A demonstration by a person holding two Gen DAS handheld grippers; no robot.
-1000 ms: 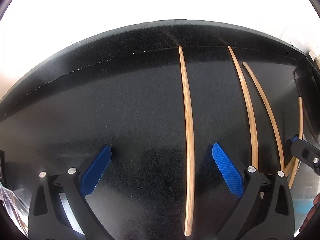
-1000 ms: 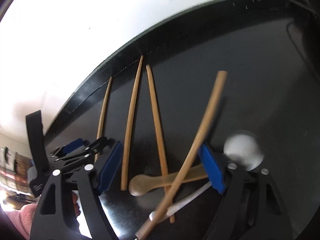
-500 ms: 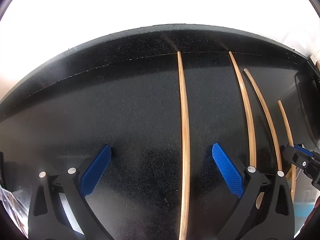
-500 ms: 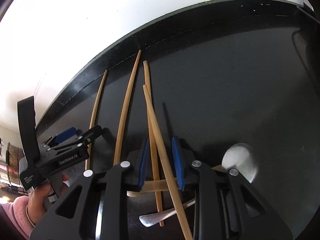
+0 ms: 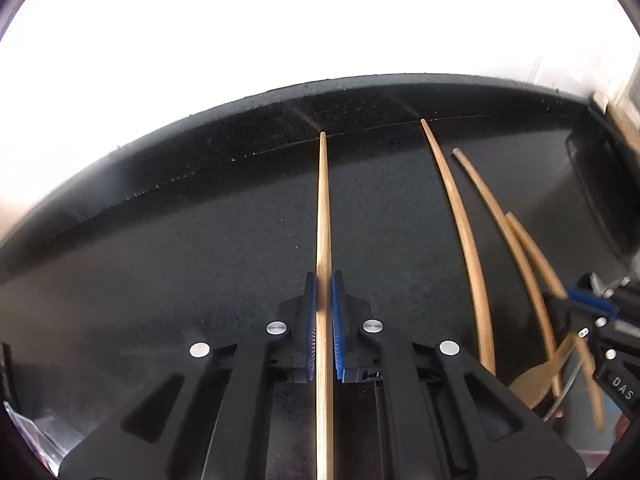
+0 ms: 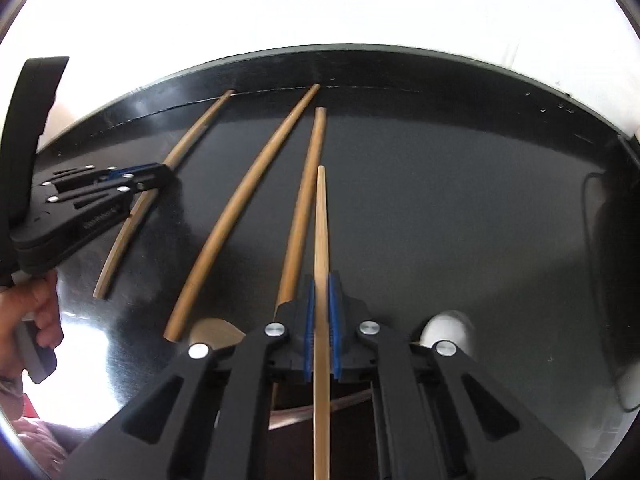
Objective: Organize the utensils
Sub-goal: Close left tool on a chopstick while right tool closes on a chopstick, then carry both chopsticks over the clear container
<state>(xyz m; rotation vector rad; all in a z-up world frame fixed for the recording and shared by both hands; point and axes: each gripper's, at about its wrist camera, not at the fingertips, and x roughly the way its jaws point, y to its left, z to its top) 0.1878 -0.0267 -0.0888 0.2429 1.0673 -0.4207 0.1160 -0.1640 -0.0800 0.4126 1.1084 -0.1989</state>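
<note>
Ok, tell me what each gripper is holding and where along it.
Left gripper pinches a chopstick toward its thicker end. Right gripper pinches another chopstick around mid-length. Both jaws just closed.

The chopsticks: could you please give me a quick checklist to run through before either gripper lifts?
1. Left gripper, jaws just closed, shut on the leftmost chopstick: ok.
2. Right gripper, jaws just closed, shut on its own chopstick: ok.
3. Each grip holds one stick only: ok.
4. Two loose chopsticks lie clear of both grippers: ok.
5. Wooden spoon is free of the right stick: cannot tell.
</note>
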